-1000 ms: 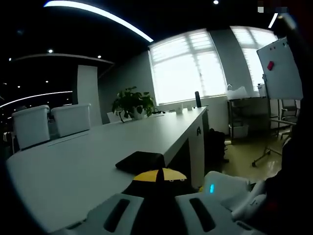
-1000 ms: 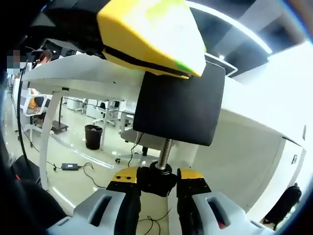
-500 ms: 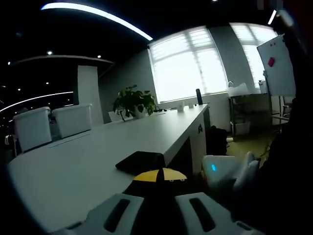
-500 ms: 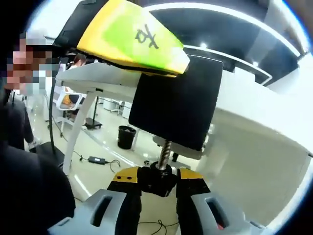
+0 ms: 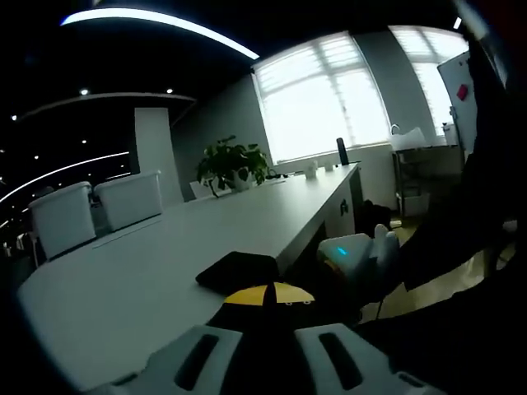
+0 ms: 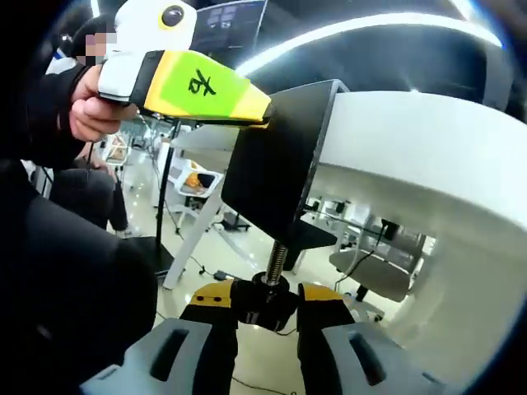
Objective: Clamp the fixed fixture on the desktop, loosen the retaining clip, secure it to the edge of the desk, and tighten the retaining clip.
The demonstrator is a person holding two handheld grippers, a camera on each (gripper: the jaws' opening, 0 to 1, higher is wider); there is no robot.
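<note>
The black clamp fixture [image 6: 280, 173] straddles the edge of the white desk [image 6: 395, 156]. Its top plate [image 5: 239, 270] lies flat on the desktop [image 5: 165, 271]. My left gripper [image 5: 268, 295], with yellow tips, is shut on the fixture's upper part. From below, that same left gripper [image 6: 262, 115] shows as a yellow-green wedge held by a person's hand [image 6: 89, 111]. The threaded screw [image 6: 277, 257] hangs under the fixture, ending in a black knob [image 6: 265, 303]. My right gripper [image 6: 265, 295] is shut on that knob. Its white body [image 5: 352, 257] shows beside the desk edge.
A potted plant [image 5: 232, 164], white chairs [image 5: 128, 197] and small items stand along the far desk. Under the desk are the floor, cables and desk legs [image 6: 185, 222]. A person's dark sleeve [image 6: 58, 271] covers the lower left of the right gripper view.
The right gripper view has swung round below the desk edge while staying on the knob. In the left gripper view, the right gripper's white body has moved left, closer to the fixture.
</note>
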